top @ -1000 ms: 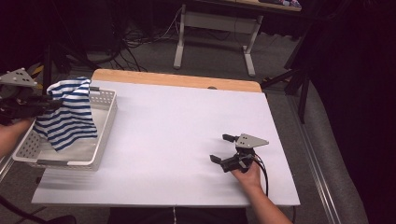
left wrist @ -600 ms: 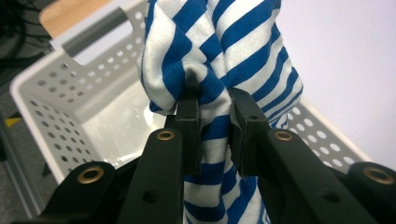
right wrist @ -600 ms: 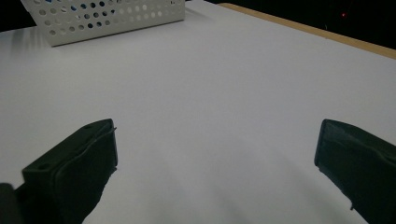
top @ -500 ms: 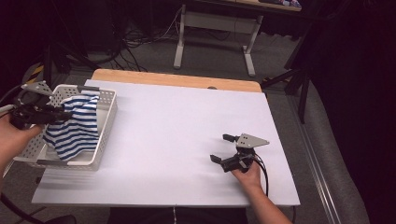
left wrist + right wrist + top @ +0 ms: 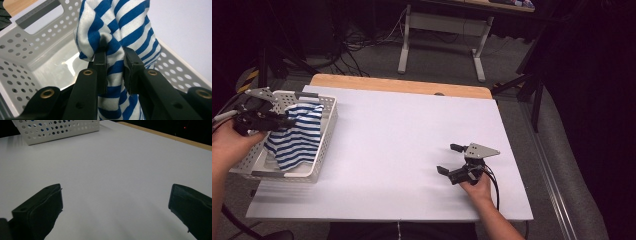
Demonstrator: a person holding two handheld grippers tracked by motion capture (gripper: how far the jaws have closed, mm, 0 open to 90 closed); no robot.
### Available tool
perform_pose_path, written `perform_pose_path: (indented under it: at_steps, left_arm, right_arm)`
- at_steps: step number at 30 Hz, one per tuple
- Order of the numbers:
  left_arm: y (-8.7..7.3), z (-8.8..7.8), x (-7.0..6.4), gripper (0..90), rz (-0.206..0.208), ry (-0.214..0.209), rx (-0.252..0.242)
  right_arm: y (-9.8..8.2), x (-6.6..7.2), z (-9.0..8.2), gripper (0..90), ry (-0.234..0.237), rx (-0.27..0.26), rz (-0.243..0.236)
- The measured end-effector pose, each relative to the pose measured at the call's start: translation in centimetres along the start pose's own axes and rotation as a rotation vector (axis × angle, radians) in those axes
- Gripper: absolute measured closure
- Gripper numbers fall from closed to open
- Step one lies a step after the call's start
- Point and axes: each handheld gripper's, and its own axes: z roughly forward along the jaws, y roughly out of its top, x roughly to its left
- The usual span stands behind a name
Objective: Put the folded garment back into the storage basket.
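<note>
While the white tabletop [image 5: 402, 150] lies bare across its whole middle, from the wooden strip along the far edge to the near edge, the perforated white basket [image 5: 324, 145] sits at the left edge, its near end short of the near-left corner. The blue-and-white striped cloth [image 5: 294, 142] hangs into the basket, bunched against its right wall. The left gripper [image 5: 287, 121] is clenched on a fold of the cloth above the basket. The right gripper [image 5: 449, 159] rests near the near-right corner, jaws spread wide, nothing between them, well apart from the basket.
</note>
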Motion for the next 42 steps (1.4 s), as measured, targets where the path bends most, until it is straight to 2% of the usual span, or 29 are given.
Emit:
perform_pose_path:
  at_steps: [9,20,23,32,37,42]
  left_arm:
    - [0.6,2.1,1.6,74.6,0.005,0.044,0.009]
    - [0.9,4.4,3.6,75.4,-0.044,0.067,0.04]
    - [0.8,4.8,4.1,75.6,-0.074,0.078,0.042]
    - [0.5,5.8,5.6,78.6,-0.163,0.173,0.083]
    - [0.3,6.3,6.1,78.0,-0.187,0.217,0.098]
    - [0.2,6.5,6.5,71.7,-0.24,0.29,0.095]
  right_arm:
    - [0.0,0.0,0.0,0.0,0.004,-0.001,0.003]
    - [0.0,-0.1,0.0,0.0,0.004,-0.001,0.006]
    - [0.0,-0.1,0.0,0.0,0.005,-0.001,0.006]
    - [0.0,-0.1,-0.1,0.0,0.006,-0.006,0.002]
    - [0.0,-0.1,-0.1,0.0,0.008,-0.006,0.001]
    - [0.0,-0.1,-0.1,0.0,0.009,-0.006,0.002]
